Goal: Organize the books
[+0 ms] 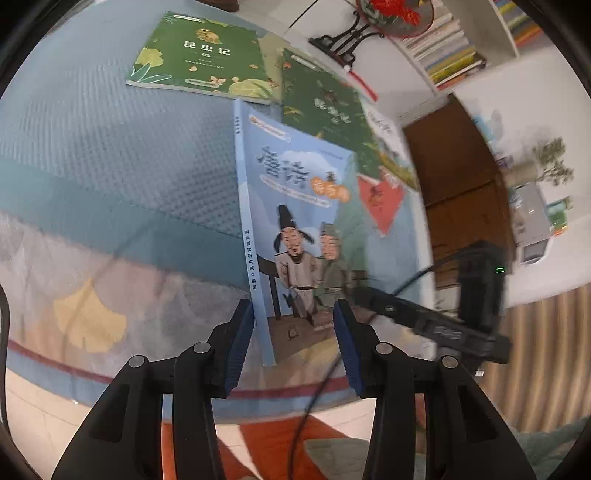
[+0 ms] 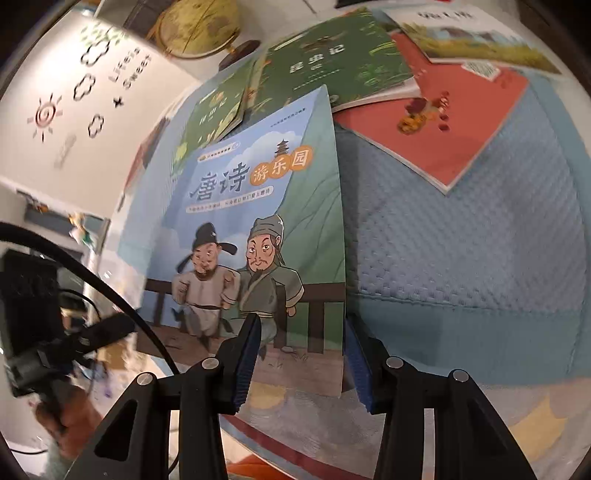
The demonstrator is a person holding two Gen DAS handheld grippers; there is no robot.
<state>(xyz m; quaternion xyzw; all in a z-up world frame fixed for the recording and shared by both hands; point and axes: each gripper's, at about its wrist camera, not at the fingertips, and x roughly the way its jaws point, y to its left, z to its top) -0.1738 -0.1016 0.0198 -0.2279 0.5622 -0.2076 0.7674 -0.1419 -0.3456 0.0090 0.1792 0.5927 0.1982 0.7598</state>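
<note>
Books lie scattered on a blue textured bed cover (image 1: 110, 147), and one blue book (image 2: 258, 221) with two cartoon figures on its cover stands raised off it, held between both grippers. Behind it lie a green book (image 1: 199, 55) flat on the cover, a second green book (image 2: 332, 62) overlapping it, a red book (image 2: 443, 129) and a pale one (image 2: 480, 33) on top of that.

Only the left wrist view shows the bookshelf (image 1: 443, 48) packed with spines, the wooden cabinet (image 1: 454, 177) and the blue book's spine edge. Only the right wrist view shows the globe (image 2: 199, 29) and the white wall sign (image 2: 92, 92) with drawn sun and clouds.

The left gripper (image 1: 295, 332) sits partly open around the book's spine corner; its left finger (image 1: 240, 343) touches the spine, while the right finger stands off the cover. The right gripper (image 2: 299, 354) straddles the book's lower free edge, partly open; whether its fingers actually press the pages, I cannot tell.
</note>
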